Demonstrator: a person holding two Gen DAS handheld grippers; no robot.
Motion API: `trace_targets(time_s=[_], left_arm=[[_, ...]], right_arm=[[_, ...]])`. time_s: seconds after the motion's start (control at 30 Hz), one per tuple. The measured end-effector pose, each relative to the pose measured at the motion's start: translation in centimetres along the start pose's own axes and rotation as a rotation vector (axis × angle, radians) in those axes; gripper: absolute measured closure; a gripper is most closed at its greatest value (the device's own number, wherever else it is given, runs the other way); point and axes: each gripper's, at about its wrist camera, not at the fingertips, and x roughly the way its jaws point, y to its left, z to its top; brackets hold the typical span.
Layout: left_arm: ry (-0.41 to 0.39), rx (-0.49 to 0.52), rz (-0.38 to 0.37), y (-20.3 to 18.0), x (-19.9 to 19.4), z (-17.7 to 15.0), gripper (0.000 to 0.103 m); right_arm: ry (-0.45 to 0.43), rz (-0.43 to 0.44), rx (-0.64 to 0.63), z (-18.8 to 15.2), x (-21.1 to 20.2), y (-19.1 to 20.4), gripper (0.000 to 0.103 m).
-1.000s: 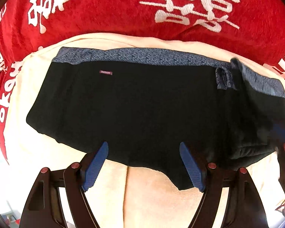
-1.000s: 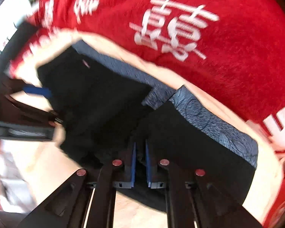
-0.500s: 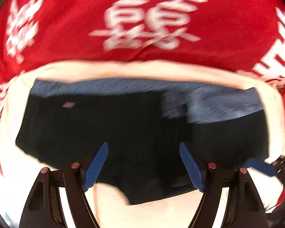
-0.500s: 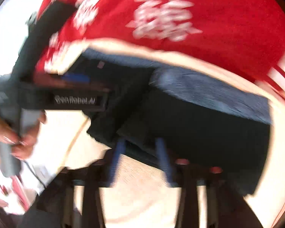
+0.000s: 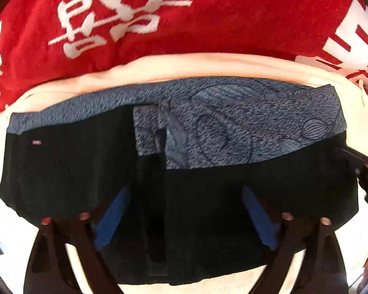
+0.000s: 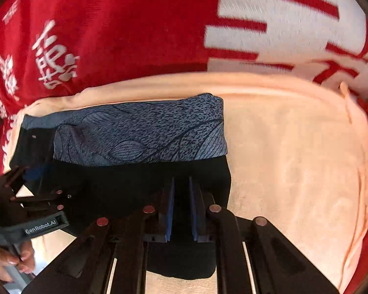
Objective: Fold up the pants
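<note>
Black shorts (image 5: 68, 171) with a blue-grey patterned waistband (image 5: 233, 132) lie on a cream towel (image 5: 208, 66). Their right part is folded over the middle, so a second waistband layer overlaps the first. My left gripper (image 5: 184, 210) is open, its blue pads (image 5: 112, 215) low over the black fabric near its front hem. In the right wrist view the shorts (image 6: 139, 178) lie at centre left. My right gripper (image 6: 181, 196) is nearly shut, its jaws pinching the black fabric near the fold's right edge. The left gripper (image 6: 36, 203) shows there at the left.
The cream towel (image 6: 294, 159) lies on a red blanket with white characters (image 5: 208, 12) that surrounds it on all far sides. Bare towel spreads to the right of the shorts in the right wrist view. A hand (image 6: 9, 262) holds the left gripper's handle.
The right gripper has carried the shorts' right part leftward over the middle, then opened briefly and closed again on the fold. The left gripper has moved forward, down over the fabric.
</note>
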Motion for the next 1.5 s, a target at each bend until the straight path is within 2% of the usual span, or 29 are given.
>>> trace_targets(time_s=[0.07, 0.2, 0.23, 0.3, 0.43, 0.73, 0.87, 0.97, 1.13, 1.27, 1.4, 1.5], left_arm=[[0.021, -0.013, -0.009, 0.2, 0.6, 0.1, 0.0], [0.009, -0.032, -0.06, 0.8, 1.2, 0.3, 0.0], [0.009, -0.04, -0.074, 1.0, 1.5, 0.3, 0.0], [0.011, -0.059, -0.107, 1.5, 1.9, 0.4, 0.0], [-0.019, -0.07, -0.117, 2.2, 2.3, 0.4, 0.0], [-0.027, -0.116, -0.084, 0.9, 1.8, -0.5, 0.0], [-0.015, -0.12, -0.078, 0.8, 0.9, -0.9, 0.0], [-0.015, -0.085, -0.054, 0.7, -0.3, -1.3, 0.0], [-0.016, -0.041, -0.076, 3.4, -3.0, -3.0, 0.0], [-0.018, -0.055, -0.072, 7.4, -4.8, -4.7, 0.0], [-0.038, -0.108, -0.065, 12.5, -6.2, -6.6, 0.0], [-0.041, -0.19, -0.059, 17.6, -6.5, -8.1, 0.0]], right_arm=[[-0.003, 0.008, 0.011, -0.5, -0.7, 0.1, 0.09], [-0.018, 0.047, -0.002, -1.5, -2.8, 0.5, 0.086], [-0.016, 0.065, -0.02, -1.8, -2.9, 1.0, 0.072], [0.001, 0.079, -0.071, -2.6, -2.3, 1.9, 0.053], [-0.011, 0.051, -0.108, -3.5, -1.5, 2.4, 0.045], [0.002, 0.091, -0.124, -3.2, -0.6, 2.6, 0.034], [0.007, 0.089, -0.149, -3.2, -0.5, 2.8, 0.033], [0.013, 0.076, -0.134, -3.0, -0.5, 3.0, 0.033], [0.021, -0.007, -0.081, -2.6, -0.7, 4.3, 0.032], [0.039, -0.016, -0.037, -2.3, -1.4, 6.9, 0.032], [0.054, 0.0, -0.063, -1.8, -1.3, 11.8, 0.024], [0.074, -0.008, -0.134, -1.3, 0.1, 16.2, 0.024]])
